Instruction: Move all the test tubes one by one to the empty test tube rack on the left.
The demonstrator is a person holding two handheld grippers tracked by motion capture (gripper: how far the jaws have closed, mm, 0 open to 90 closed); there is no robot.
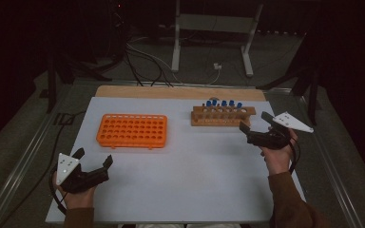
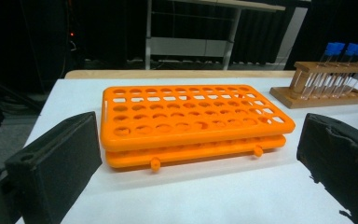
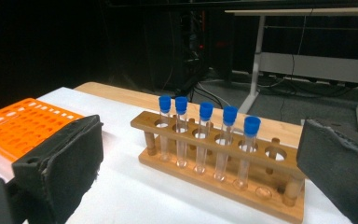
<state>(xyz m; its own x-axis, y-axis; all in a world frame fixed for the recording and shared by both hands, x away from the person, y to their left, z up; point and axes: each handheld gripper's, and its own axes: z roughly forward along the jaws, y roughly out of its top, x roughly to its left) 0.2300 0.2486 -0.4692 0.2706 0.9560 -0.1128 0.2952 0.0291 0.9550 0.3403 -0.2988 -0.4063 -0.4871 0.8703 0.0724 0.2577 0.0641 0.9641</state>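
The left tongs (image 1: 94, 159) are hovering released over the near left part of the white-topped counter (image 1: 185, 180), with their two black jaws standing wide apart and nothing between them. They are pointing toward the flat orange plastic tube rack pierced with rows of round holes (image 1: 132, 130), which is lying on the left half of the counter, near the tongs but not touching them. In the left gripper view that orange rack (image 2: 191, 121) is sitting between and beyond the two black jaws, with its holes empty.

The right tongs (image 1: 254, 124) are also hanging released, with jaws spread and gripping nothing, just in front of the right end of the long wooden test-tube rack (image 1: 223, 116). This wooden rack is standing on the far right part of the counter, well apart from the orange rack. In the right gripper view the wooden rack (image 3: 214, 191) is lying ahead between the open jaws, and five clear glass test tubes with blue caps (image 3: 205, 135) are standing upright in a row in its holes, while the hole at the end nearest the right-hand jaw is standing empty. A corner of the orange rack (image 3: 23, 121) is showing behind the left-hand jaw in that view.

A strip of bare wooden board (image 1: 176, 91) is running along the counter's far edge.
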